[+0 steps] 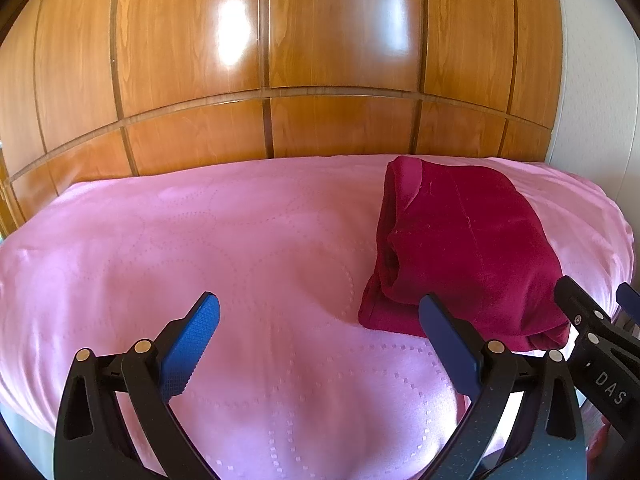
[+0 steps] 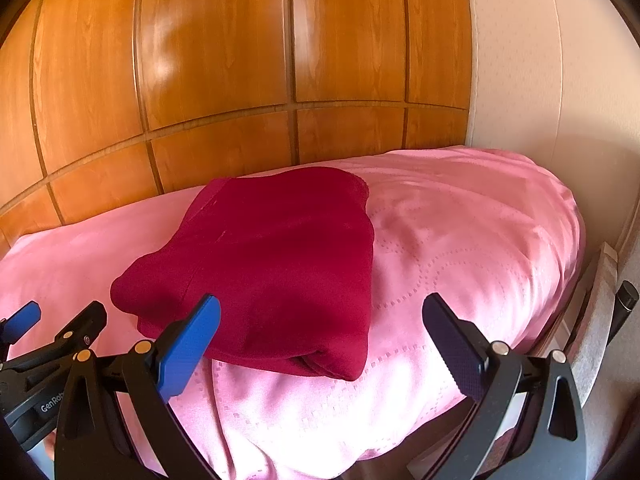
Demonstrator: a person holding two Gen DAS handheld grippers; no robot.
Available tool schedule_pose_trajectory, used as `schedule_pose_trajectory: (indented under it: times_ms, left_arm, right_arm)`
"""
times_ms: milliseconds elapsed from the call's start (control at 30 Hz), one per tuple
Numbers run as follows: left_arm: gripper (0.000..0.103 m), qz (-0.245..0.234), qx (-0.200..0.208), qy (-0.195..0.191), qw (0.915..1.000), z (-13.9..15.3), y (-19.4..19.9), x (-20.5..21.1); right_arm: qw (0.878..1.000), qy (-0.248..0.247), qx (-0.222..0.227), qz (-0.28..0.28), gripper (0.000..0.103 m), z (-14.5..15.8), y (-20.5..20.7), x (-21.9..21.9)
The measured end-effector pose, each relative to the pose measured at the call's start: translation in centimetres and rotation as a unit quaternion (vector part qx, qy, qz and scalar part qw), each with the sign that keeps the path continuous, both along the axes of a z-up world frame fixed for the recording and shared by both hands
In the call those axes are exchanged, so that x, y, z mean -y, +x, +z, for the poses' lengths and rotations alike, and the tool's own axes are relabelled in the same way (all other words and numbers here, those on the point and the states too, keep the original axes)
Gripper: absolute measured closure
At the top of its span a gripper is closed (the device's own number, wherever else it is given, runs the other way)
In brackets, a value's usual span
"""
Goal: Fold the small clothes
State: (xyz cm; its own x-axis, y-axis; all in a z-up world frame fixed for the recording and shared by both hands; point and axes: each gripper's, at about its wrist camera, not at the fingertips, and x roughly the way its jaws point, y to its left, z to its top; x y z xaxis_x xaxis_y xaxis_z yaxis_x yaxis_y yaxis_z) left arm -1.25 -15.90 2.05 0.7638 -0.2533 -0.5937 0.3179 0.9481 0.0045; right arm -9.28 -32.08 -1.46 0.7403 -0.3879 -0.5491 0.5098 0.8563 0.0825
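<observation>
A dark red garment (image 1: 468,248) lies folded into a thick rectangle on the pink bedspread (image 1: 224,240), toward the right side of the bed. My left gripper (image 1: 320,332) is open over bare bedspread, with its right finger just before the garment's near edge. The right gripper (image 1: 592,308) shows at the right edge of the left wrist view. In the right wrist view the garment (image 2: 272,260) fills the middle left. My right gripper (image 2: 322,330) is open above its near right corner, holding nothing. The left gripper (image 2: 52,324) appears at the left edge there.
A glossy wooden panelled wardrobe (image 1: 280,60) runs behind the bed. A pale wall (image 2: 540,80) stands at the right. The pink bedspread (image 2: 480,240) drops off at the right edge, with a chair-like frame (image 2: 600,320) beside it.
</observation>
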Motion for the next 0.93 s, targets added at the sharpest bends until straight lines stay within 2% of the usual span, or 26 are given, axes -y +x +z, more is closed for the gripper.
schedule_pose_trajectory:
  times_ms: [667, 833, 900, 933]
  left_arm:
    - [0.004, -0.007, -0.005, -0.004, 1.0000, -0.4, 0.3, -0.7]
    - [0.004, -0.003, -0.029, -0.008, 0.9996, -1.1, 1.2, -1.2]
    - [0.004, 0.002, -0.035, -0.009, 0.9993, -1.4, 1.6, -1.5]
    - [0.004, 0.003, -0.039, -0.010, 0.9992, -1.6, 1.8, -1.6]
  right_arm:
    - [1.000, 0.007, 0.001, 0.010, 0.002, 0.2, 0.1, 0.1]
    - [0.998, 0.039, 0.040, -0.007, 0.002, 2.1, -0.1, 3.5]
    - [0.997, 0.060, 0.041, -0.030, 0.002, 2.4, 0.6, 6.3]
    - [0.997, 0.060, 0.041, -0.030, 0.002, 2.4, 0.6, 6.3]
